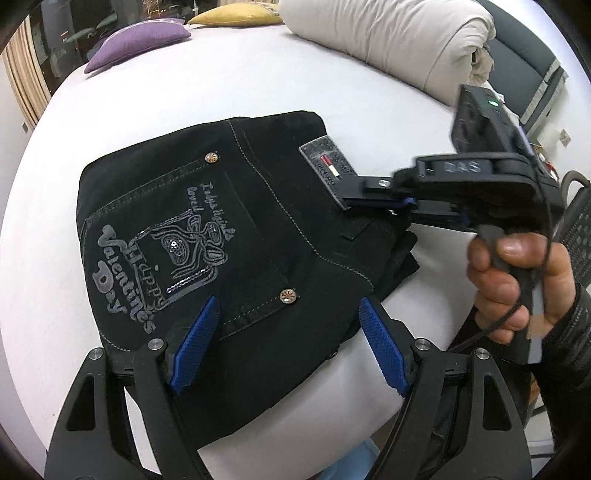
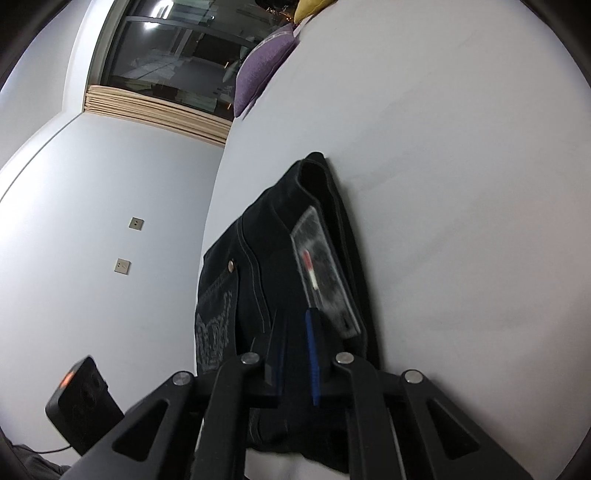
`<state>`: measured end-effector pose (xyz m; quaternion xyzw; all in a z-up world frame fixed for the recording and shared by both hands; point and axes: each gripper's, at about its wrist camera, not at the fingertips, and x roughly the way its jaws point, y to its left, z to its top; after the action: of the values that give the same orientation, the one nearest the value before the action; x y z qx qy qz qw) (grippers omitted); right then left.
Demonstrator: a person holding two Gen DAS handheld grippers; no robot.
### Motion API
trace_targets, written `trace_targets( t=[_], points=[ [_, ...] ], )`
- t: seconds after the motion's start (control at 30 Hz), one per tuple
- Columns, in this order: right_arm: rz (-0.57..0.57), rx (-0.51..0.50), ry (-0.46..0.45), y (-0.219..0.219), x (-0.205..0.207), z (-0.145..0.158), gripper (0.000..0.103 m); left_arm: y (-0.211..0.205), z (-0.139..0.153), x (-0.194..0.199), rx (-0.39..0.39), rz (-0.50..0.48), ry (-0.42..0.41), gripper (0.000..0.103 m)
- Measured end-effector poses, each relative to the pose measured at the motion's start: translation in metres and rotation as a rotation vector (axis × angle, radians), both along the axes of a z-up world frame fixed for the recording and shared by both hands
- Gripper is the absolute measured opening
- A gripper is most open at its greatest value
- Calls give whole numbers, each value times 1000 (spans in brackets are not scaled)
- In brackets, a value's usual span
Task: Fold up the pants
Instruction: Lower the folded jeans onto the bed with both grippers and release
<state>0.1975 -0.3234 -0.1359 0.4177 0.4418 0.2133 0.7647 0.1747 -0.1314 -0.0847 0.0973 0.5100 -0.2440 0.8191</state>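
My left tool hangs wide apart just above the near edge of the pants, nothing between its blue pads. My right tool is nearly closed, its tips low over the waistband end beside the grey brand patch; from the right wrist view I cannot tell whether the narrow gap between the pads pinches any cloth, so I record no grip. The pants lie on the white bed, already folded into a compact, thick packet with a back pocket uppermost. Judgement on handling: heavy dark denim, several layers deep, so it is weighty for its size, fairly stiff at the seams and waistband, not slippery, not fragile; the layers could slide off one another if lifted from one corner only. Best hold, I think: the thick folded edge nearest my left tool, and the waistband by the patch, both pinched through all layers. Appearance: black fabric, pale contrast stitching, two small metal rivets at the pocket corners, silver lettering and a sequinned emblem on the pocket. Beyond the packet: a rolled cream duvet, then a purple cushion and a yellow cushion at the far side of the bed.
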Motion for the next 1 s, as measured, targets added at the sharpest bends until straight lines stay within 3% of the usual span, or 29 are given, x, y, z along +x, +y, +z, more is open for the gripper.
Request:
trace_targets(
  t=[0.03,0.07,0.13,0.2,0.27,0.43,0.57,0.7,0.8,0.9,1.0],
  points=[
    [-5,-8,-1,-2,-4,2,13,0,-1,0,0,3,-1,77],
    [-14,-19,-3,-5,-10,4,22,2,0,0,-4,6,-1,77],
    [-37,-36,-14,-12,-20,10,28,11,4,0,-23,21,-8,77],
    [-63,-63,-22,-19,-30,16,40,24,7,1,-53,44,-11,77],
    [-90,-101,-36,-24,-36,25,40,36,10,2,-69,73,-23,77],
    [-64,-42,-125,-18,-30,48,40,74,14,24,-88,184,-40,77],
    [-23,-56,-118,-2,-11,47,41,105,10,41,-183,250,-8,77],
    [-42,-117,-76,-2,0,41,65,150,-2,60,-332,374,67,77],
    [-64,-136,-32,-15,6,32,68,166,-22,73,-368,422,149,78],
    [-32,-112,41,-21,14,14,67,167,-46,82,-481,405,277,77],
    [30,-66,57,-12,21,2,62,154,-54,85,-484,347,295,77]
  ],
)
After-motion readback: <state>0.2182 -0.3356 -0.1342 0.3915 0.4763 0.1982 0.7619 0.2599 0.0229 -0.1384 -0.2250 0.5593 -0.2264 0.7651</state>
